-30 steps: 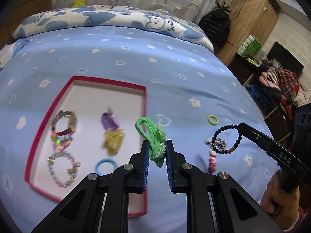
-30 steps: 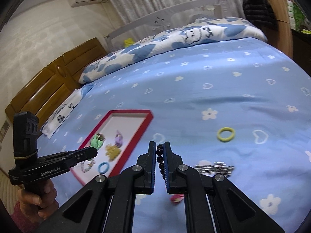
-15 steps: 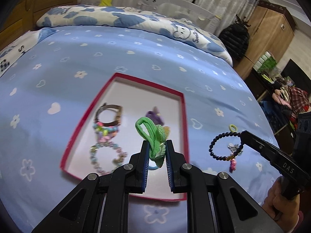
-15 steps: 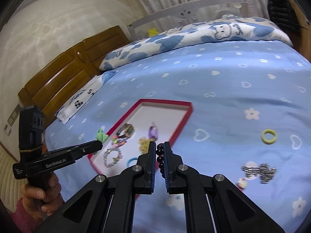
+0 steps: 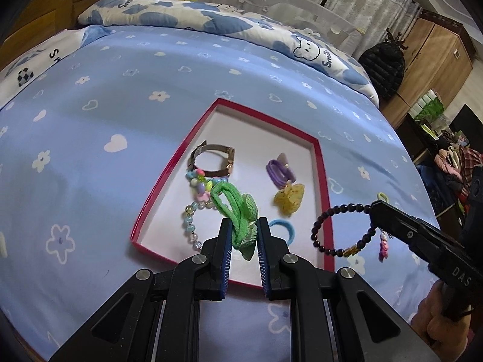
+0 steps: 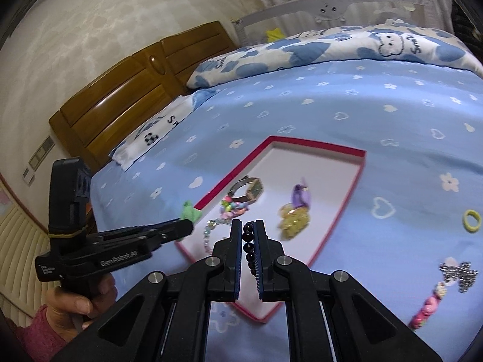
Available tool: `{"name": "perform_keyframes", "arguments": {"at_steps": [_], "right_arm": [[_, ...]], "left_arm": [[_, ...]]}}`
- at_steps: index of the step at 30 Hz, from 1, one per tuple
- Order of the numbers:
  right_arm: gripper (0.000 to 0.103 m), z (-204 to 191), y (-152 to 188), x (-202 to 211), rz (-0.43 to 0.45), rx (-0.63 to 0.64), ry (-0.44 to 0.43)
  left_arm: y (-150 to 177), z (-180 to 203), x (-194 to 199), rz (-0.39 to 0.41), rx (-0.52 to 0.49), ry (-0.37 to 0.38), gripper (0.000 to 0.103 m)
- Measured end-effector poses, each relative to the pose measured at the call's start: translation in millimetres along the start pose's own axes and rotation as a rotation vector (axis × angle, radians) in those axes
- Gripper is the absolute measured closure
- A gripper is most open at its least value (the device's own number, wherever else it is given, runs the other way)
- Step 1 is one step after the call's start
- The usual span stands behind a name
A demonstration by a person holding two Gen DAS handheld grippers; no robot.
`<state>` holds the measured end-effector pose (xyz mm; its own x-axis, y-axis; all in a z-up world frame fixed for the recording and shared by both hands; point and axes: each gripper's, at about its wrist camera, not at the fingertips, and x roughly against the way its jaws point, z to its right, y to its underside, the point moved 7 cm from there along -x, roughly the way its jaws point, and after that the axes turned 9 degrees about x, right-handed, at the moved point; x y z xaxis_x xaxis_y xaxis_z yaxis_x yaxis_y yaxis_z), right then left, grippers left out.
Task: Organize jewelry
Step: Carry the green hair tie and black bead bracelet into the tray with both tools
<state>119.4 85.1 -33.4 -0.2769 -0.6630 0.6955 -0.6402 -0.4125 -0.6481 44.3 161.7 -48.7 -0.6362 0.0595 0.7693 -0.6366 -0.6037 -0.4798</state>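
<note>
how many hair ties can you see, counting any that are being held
4. A green hair tie clamped in the left gripper; a purple one and a blue one, partly hidden, in the red box; a yellow one on the bedsheet.

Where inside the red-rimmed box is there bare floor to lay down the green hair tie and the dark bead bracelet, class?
The far end of the red-rimmed box, beyond the watch and purple hair tie, is bare. The strip between those two columns is also bare. It is crowded along the left wall, where the watch and pastel bead bracelets overlap, and around the yellow clip and blue hair tie.
</note>
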Motion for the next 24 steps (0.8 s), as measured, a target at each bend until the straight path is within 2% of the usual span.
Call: {"name": "perform_keyframes", "arguments": {"at_steps": [9, 24], "right_arm": [[0.096, -13, 8, -35, -0.056, -0.008, -0.048], [0.096, 29, 33, -71, -0.153, -0.072, 0.016]], "left_arm": [[-4, -15, -20, -0.021, 0.024, -0.033, 0.088], [-7, -26, -70, -0.087, 0.031, -0.073, 0.086]]}}
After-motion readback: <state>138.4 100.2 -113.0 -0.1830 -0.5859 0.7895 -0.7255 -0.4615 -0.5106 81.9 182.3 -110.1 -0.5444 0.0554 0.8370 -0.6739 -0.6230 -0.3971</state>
